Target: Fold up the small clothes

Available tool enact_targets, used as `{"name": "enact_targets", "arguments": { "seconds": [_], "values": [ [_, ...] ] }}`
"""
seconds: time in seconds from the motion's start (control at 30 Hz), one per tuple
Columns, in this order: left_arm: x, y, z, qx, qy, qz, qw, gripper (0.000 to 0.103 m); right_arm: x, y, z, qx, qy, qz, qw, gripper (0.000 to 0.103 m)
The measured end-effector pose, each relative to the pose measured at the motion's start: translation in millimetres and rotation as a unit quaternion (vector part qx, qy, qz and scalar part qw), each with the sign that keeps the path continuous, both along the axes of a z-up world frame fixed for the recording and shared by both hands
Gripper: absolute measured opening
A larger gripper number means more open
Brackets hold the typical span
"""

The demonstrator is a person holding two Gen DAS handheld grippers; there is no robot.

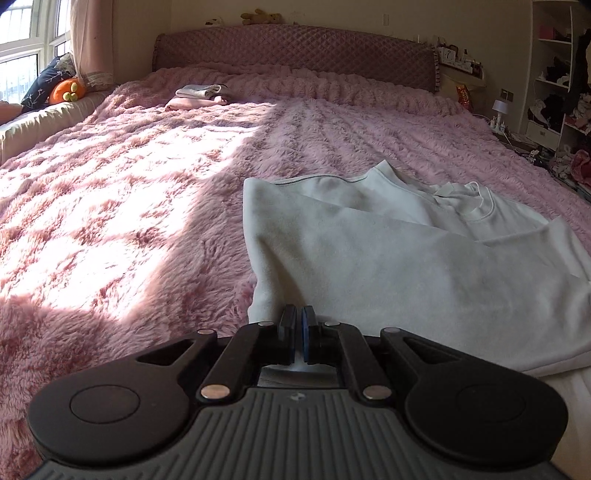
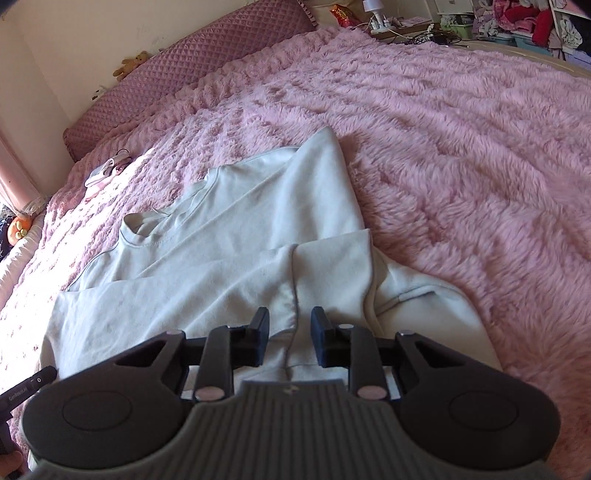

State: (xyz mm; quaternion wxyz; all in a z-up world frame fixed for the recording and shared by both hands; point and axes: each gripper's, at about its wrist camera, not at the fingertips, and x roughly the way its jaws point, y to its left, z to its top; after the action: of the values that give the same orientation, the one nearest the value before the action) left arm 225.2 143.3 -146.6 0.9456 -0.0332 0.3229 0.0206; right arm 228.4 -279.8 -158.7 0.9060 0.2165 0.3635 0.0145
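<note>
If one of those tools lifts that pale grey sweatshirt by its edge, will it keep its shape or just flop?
Probably flop: the pale grey sweatshirt already lies in soft folds and creases. It looks light, so lifting should be easy. The fluffy pink blanket under it may drag on the cloth, so a push would likely bunch it rather than slide it.

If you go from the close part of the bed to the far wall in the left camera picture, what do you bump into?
Left hand-held gripper → pale sweatshirt → small pile of folded clothes → quilted headboard → teddy bear on top of it.
</note>
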Motion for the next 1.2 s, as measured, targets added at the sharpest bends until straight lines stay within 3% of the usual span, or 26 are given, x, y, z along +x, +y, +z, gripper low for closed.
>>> {"name": "enact_targets", "arguments": {
  "seconds": [0.27,0.3,0.33,0.37,0.57,0.7,0.8,0.97,1.1,1.2],
  "values": [
    [0,6,3,-0.034,0.017,0.011,0.9992,0.011,-5,3,0,-0.019,-0.005,0.01,1.0,0.022],
    [-1,6,11,-0.045,0.025,0.008,0.9987,0.016,-7,4,6,-0.018,-0.008,0.018,1.0,0.033],
    [-4,5,19,-0.052,0.029,0.006,0.9982,0.03,-12,5,14,-0.015,-0.016,0.026,0.999,0.048],
    [-11,2,27,-0.055,0.025,0.0,0.9982,0.041,-21,5,24,-0.013,-0.033,0.036,0.999,0.052],
    [-80,-16,85,-0.053,-0.027,-0.041,0.9974,0.08,-91,0,90,-0.037,-0.116,0.081,0.989,0.062],
    [-129,-13,107,-0.094,-0.016,-0.051,0.9942,0.082,-143,-18,120,-0.029,-0.13,0.101,0.986,0.066],
    [-164,-8,110,-0.098,-0.005,-0.059,0.9934,0.084,-181,-34,126,-0.029,-0.122,0.115,0.985,0.067],
    [-213,8,94,-0.1,0.021,-0.054,0.9933,0.085,-242,-57,106,-0.038,-0.084,0.142,0.986,0.062],
    [-242,33,72,-0.149,0.047,-0.03,0.9872,0.085,-276,-84,78,-0.016,-0.042,0.15,0.988,0.043],
    [-257,55,55,-0.185,0.07,0.001,0.9802,0.085,-288,-104,65,-0.004,-0.029,0.146,0.989,0.043]
  ]
}}
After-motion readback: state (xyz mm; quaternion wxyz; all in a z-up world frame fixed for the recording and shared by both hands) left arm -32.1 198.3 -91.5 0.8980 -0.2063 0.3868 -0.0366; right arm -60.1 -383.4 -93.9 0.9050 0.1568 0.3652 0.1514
